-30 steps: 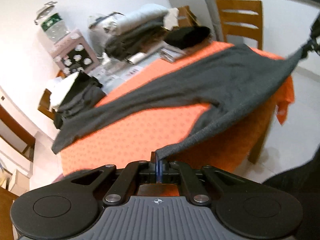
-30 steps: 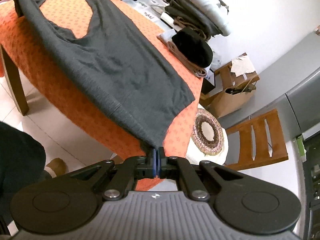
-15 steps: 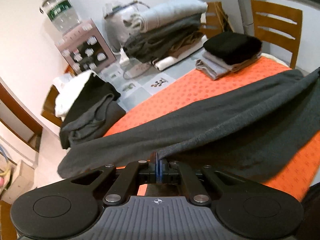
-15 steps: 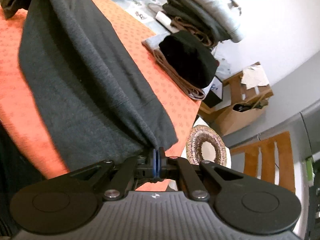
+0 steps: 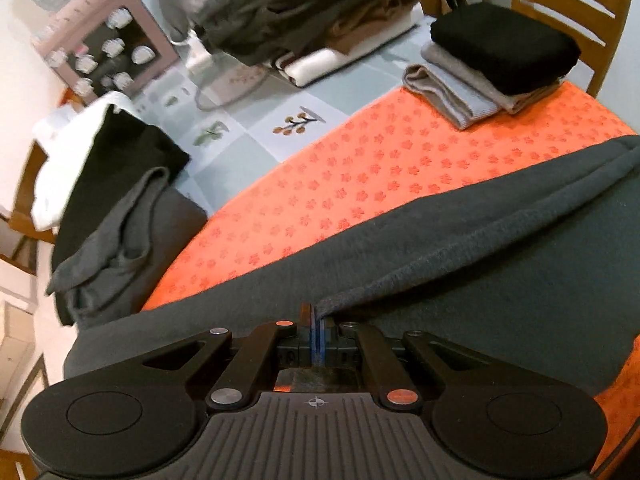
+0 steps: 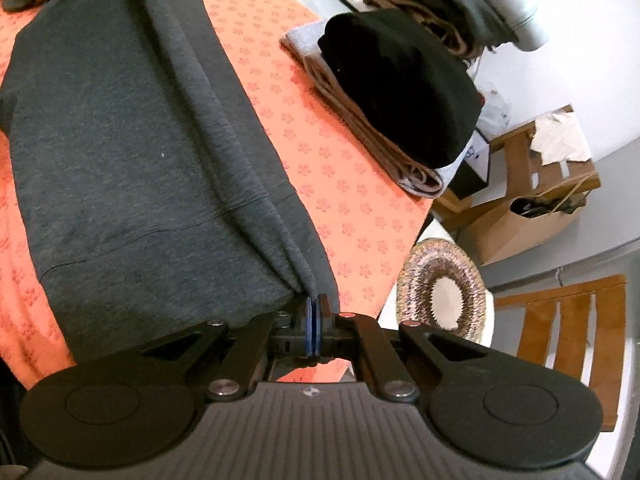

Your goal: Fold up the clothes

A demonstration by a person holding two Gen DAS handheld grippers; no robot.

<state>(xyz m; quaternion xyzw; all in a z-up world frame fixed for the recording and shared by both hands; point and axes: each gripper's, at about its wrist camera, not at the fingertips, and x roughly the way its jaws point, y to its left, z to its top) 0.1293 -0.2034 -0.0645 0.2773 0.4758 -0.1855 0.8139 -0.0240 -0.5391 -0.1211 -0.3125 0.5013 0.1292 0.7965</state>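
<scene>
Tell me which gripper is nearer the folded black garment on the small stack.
Right. The right gripper, shut on the dark grey garment, sits close beside the folded black garment. The left gripper, clamping the same garment's other end, sees that stack far across the orange cloth.

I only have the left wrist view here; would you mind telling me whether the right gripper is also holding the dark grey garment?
Observer: Yes, the right gripper is shut on a bunched edge of the dark grey garment.
Operator: Thank you. Is anything beside the table on that side?
Observer: A round woven cushion sits just past the orange cloth's edge.
Operator: And further out?
Observer: A brown paper bag stands on the floor beside a wooden rack.
</scene>
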